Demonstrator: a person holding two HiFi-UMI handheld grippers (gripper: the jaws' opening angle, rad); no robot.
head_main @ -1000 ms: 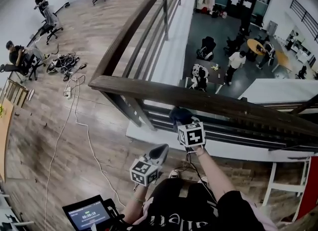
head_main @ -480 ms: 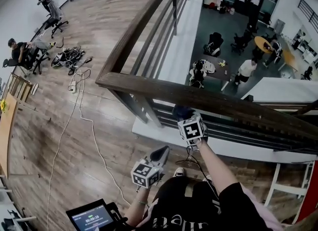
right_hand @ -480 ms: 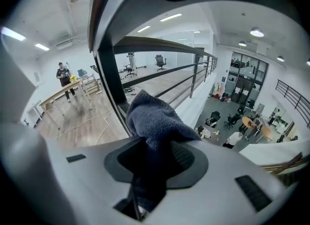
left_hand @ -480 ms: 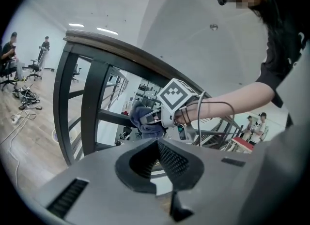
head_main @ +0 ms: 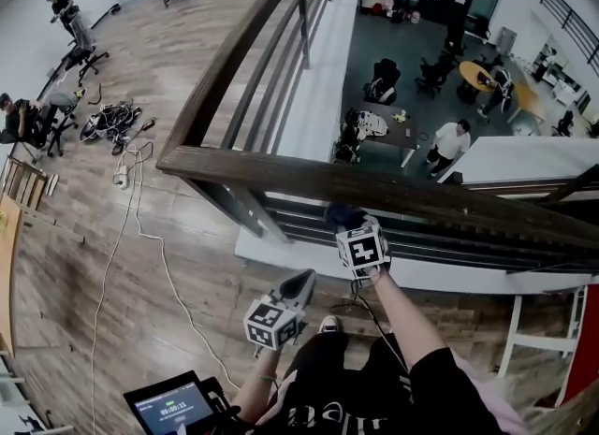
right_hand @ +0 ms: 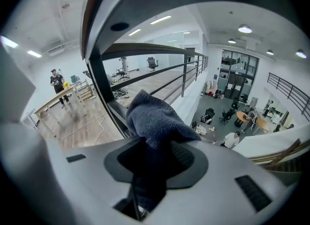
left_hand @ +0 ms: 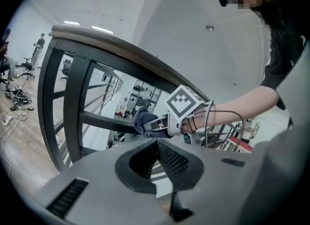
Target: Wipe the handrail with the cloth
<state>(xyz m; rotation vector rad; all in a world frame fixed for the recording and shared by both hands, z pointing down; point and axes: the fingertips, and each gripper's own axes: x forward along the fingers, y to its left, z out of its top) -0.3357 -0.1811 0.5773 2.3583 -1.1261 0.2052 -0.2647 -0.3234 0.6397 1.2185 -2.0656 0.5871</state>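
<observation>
Little has moved since the picture before: the right claw (head_main: 348, 224) and the left claw (head_main: 301, 284) stay at nearly the same places in the head view, while the corner of the handrail (head_main: 374, 185) has slid a bit toward the left.

The near handrail is a dark wooden beam. Its long axis runs across the head view from the corner at the left to the right edge, where it is cut off, and it sinks slightly to the right. A second stretch goes from the same corner away to the top of the view.

The right claw is closed on the cloth (right_hand: 154, 117), a dark blue-grey bunch. The cloth stands out of the jaw tips as a rounded lump that points forward to the railing, and its other end hangs down between the jaws. It covers the jaw tips fully.

From the head view the lump sits at the near lower edge of the handrail, and the marker cube hides part of it. The left gripper view shows it lower than the top beam. Whether it touches the wood, I cannot tell.

The left claw has its jaws together with nothing between them. It is held low, nearer to the person's body and well apart from the handrail.
</observation>
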